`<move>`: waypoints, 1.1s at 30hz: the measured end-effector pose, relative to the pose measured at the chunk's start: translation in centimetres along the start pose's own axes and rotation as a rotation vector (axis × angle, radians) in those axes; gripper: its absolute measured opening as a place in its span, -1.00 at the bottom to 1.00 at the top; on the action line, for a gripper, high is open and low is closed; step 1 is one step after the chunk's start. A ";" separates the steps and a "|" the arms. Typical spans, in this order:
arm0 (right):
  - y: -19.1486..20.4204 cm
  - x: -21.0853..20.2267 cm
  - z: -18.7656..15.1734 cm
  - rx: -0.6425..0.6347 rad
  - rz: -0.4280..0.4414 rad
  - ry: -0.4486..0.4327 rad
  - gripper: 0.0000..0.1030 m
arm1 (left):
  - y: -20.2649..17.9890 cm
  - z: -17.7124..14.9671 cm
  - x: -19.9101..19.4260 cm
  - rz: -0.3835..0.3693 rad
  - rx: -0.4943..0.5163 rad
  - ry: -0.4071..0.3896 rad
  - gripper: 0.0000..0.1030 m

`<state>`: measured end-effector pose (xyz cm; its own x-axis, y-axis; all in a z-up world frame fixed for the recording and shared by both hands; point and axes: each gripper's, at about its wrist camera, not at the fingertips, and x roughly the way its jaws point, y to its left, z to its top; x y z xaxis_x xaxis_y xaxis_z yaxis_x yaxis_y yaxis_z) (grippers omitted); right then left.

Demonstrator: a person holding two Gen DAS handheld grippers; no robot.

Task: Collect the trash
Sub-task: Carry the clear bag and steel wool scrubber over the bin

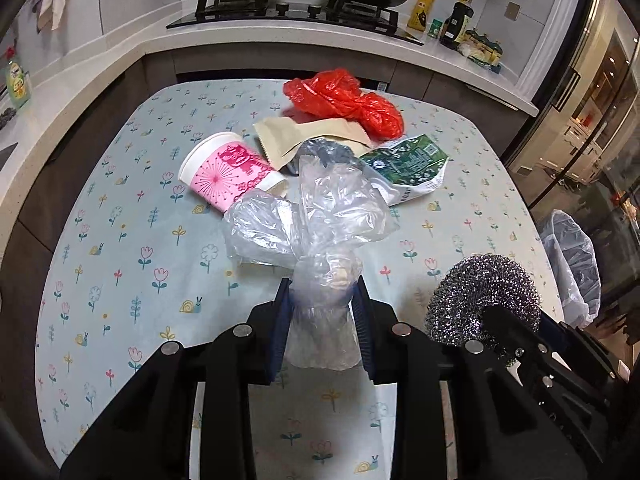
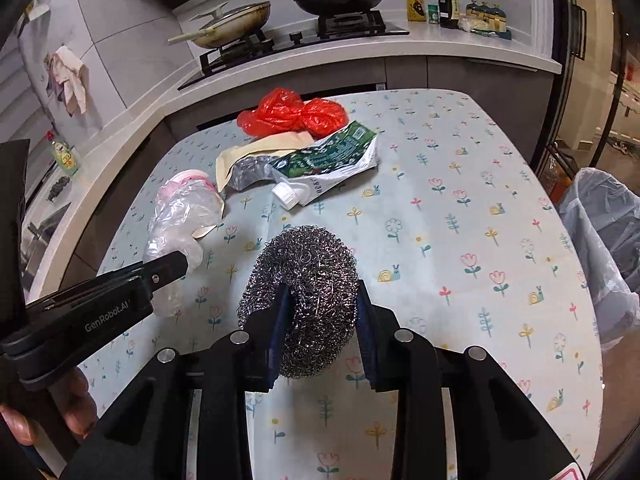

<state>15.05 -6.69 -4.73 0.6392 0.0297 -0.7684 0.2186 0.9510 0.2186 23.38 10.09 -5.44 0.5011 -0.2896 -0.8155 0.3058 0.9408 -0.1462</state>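
My left gripper (image 1: 322, 292) is shut on a crumpled clear plastic bag (image 1: 320, 216), held above the flowered table (image 1: 120, 240). My right gripper (image 2: 322, 296) is shut on a steel wool scourer (image 2: 308, 292), which also shows at the right in the left wrist view as the scourer (image 1: 480, 292). Behind lie a pink paper cup (image 1: 228, 172), a beige paper pouch (image 1: 296, 136), a red plastic bag (image 1: 344, 100) and a green-and-white carton pack (image 1: 408, 164). From the right wrist view the left gripper (image 2: 168, 268) appears at the left with the clear bag (image 2: 180, 216).
A bin lined with a clear bag (image 2: 604, 240) stands beside the table's right edge. Behind the table runs a counter with a stove (image 1: 288, 8), two pans, and bottles (image 1: 456, 20). A hand (image 2: 48, 408) holds the left gripper's handle.
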 end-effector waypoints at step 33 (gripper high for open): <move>-23.4 -9.3 -0.3 0.366 -0.189 -0.183 -0.41 | -26.4 -0.7 -0.4 -0.192 0.385 -0.015 -0.44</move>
<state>3.75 -29.09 -2.84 0.6758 -0.2205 -0.7033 0.5697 0.7617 0.3086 14.50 -14.46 -1.64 0.4165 -0.4585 -0.7851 0.6729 0.7362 -0.0729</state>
